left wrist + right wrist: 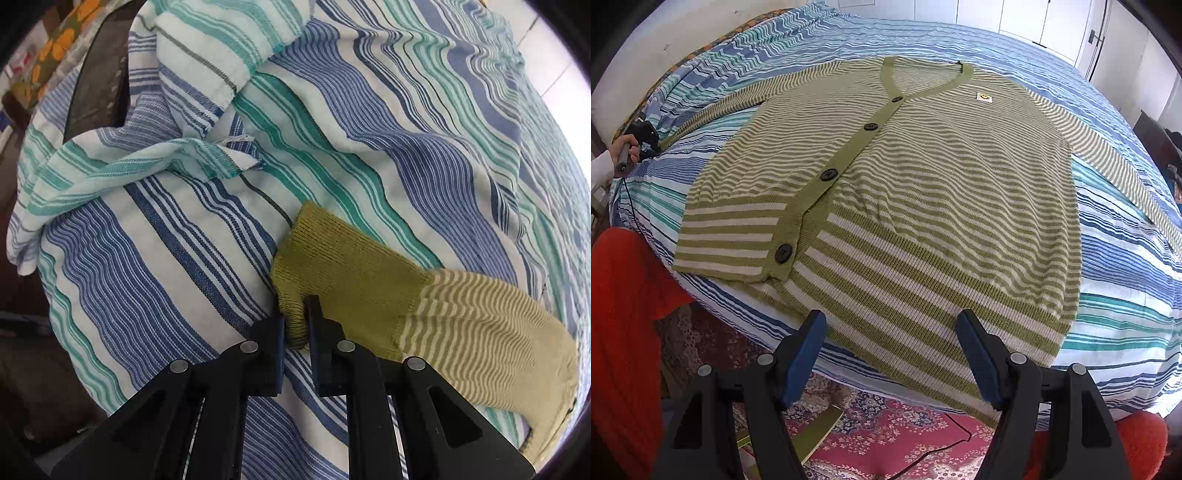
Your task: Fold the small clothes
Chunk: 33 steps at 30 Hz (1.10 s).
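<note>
A green and cream striped cardigan lies flat, front up and buttoned, on the striped bed sheet. Its left sleeve stretches out to the far left. In the left wrist view, my left gripper is shut on the plain olive cuff of that sleeve. The left gripper also shows small in the right wrist view, held in a hand. My right gripper is open and empty, hovering just above the cardigan's bottom hem at the bed's near edge.
A bunched fold of striped sheet lies beyond the cuff. A red patterned rug with a black cable and a flat booklet lies on the floor below the bed edge. Red fabric sits at lower left.
</note>
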Tool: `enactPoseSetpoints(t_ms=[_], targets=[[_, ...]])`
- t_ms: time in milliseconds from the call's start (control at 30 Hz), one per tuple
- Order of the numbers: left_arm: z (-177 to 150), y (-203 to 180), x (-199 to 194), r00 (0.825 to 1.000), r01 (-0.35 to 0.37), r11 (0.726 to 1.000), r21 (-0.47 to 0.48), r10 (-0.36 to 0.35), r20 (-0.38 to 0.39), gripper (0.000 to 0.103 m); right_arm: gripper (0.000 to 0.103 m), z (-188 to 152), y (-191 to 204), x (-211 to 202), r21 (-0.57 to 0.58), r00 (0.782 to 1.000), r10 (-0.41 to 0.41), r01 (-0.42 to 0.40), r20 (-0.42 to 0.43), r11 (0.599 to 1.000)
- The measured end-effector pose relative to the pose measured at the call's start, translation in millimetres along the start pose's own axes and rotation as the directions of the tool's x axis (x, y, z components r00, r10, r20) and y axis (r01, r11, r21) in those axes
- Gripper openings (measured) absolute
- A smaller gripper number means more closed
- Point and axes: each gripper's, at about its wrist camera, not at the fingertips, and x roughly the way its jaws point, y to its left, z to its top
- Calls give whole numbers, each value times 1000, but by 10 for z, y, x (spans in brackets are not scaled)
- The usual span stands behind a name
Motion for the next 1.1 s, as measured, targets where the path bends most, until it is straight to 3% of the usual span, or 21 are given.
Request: enactPoseSetpoints(t_ms=[67,100,133,233,267,333,400,467,533,567,600,633,700,733,800,867,900,1000,1100], targets=[[-103,-133,-140,997,-74,993,91,71,35,31,73,1,-18,-30,5,1000,14,-14,-1,1000],[-182,-200,-245,992,-111,984,136,102,72,49,73,7,-37,-54,9,1000,23,-23,-6,1000],[-288,-270,-375,986,-139,973,186,118,121,59,73,19,-64,-96,17,999,36,-35,-13,999],[-607,-660,-748,973,-145,919,367,66,219,60,73,173,-209,-325,66,990,139,-138,-20,988],[-704,-827,-867,977,-94,900,426,1,214,60,73,274,-269,-419,74,984,179,-177,-16,981],[-878,-1192,-1115,974,75,845,530,-176,143,62,73,537,-397,-595,63,973,229,-229,-2,971],[-969,-1758,-1298,940,254,753,607,-340,29,71,73,874,-538,-756,38,965,261,-262,23,964],[-1054,-2383,-1465,890,380,653,655,-450,-69,79,73,1257,-684,-869,10,956,287,-288,54,957],[-1095,-3050,-1529,851,455,571,683,-506,-143,82,81,1682,-832,-937,-20,949,299,-298,97,954],[-1125,-3373,-1522,841,474,537,698,-512,-177,83,88,1891,-906,-925,-28,948,300,-298,105,954],[-1162,-3693,-1499,844,468,513,719,-502,-191,83,89,2078,-977,-884,-31,946,308,-306,104,951],[-1184,-4003,-1433,861,435,507,744,-477,-178,83,89,2258,-1048,-830,-28,943,314,-313,107,949],[-1211,-4576,-1232,899,367,505,781,-409,-157,80,89,2532,-1206,-692,-3,946,303,-305,115,952],[-1202,-4818,-1104,913,340,510,790,-379,-148,73,89,2619,-1276,-623,23,949,294,-298,118,954],[-1206,-5194,-851,930,313,507,803,-335,-151,66,89,2681,-1397,-515,88,936,324,-338,138,937],[-1258,-5479,-632,929,329,479,814,-319,-188,66,89,2610,-1475,-406,141,912,382,-402,147,905],[-1281,-5576,-513,921,358,455,815,-319,-226,66,89,2540,-1478,-354,154,910,390,-409,141,899],[-1396,-5780,-270,891,434,391,812,-315,-325,66,89,2295,-1453,-207,159,926,364,-377,102,913],[-1531,-5871,-110,880,459,321,829,-292,-375,66,89,2010,-1403,-121,160,937,343,-350,71,923]])
